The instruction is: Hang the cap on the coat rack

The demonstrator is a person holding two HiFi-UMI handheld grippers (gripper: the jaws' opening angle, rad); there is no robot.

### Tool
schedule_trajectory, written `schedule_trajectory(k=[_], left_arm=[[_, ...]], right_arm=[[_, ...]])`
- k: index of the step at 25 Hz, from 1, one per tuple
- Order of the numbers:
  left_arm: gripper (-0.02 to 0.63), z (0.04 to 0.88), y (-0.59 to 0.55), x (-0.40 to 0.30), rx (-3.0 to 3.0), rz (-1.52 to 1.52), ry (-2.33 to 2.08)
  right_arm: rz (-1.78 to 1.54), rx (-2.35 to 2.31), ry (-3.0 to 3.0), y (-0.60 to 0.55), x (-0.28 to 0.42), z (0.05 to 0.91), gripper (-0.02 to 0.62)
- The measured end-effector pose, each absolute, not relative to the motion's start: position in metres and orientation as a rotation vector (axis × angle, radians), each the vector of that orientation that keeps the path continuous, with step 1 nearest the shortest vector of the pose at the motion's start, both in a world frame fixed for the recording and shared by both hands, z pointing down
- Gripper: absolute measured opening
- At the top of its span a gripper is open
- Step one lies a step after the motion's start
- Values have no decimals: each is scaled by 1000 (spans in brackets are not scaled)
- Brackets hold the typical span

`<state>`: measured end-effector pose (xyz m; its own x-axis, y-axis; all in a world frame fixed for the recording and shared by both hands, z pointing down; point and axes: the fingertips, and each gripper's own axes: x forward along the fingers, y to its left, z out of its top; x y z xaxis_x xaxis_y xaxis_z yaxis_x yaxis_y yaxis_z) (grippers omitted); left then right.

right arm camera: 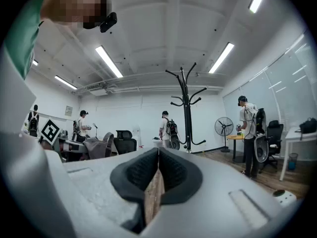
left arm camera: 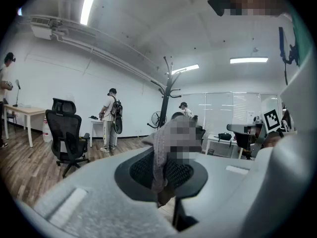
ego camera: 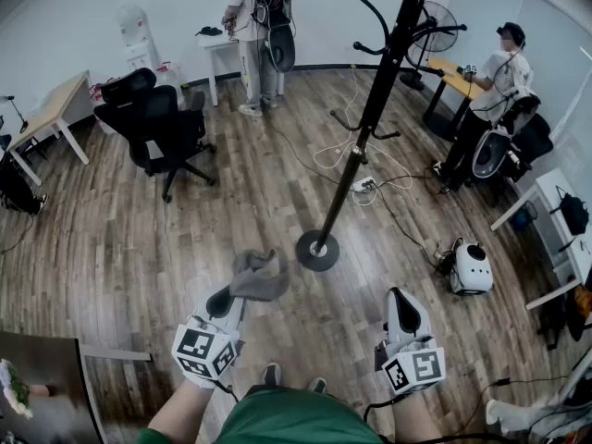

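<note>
Closest in the head view, the left gripper (ego camera: 228, 300) is clamped on a limp grey cloth cap (ego camera: 261, 276), held above the wood-plank floor (ego camera: 139, 239) short of the black metal coat rack (ego camera: 370, 118) with its round base (ego camera: 317, 250). The right gripper (ego camera: 399, 294) is level beside it. Nothing hangs on the rack yet, so the carry and hooking remain. In the left gripper view, folded fabric of the cap (left arm camera: 158, 155) is pinched between ribbed dark pads. In the right gripper view, the right gripper (right arm camera: 157, 170) has its jaws together on nothing, and the rack's curved hooks (right arm camera: 185, 86) are bare.
</note>
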<state>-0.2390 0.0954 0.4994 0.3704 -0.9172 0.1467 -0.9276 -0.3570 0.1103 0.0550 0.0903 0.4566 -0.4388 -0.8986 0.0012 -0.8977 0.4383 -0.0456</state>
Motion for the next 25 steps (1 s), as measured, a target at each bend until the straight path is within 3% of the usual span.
schedule_trajectory(k=[10,25], left_arm=[[26,471,124,-172,2450,71,-1746],[26,469,145,-124,2332,21,-1859]], right_arm=[[-93,-1537,2631,113,122,449,8],[-145,-1440,2632,113,187,457,6]])
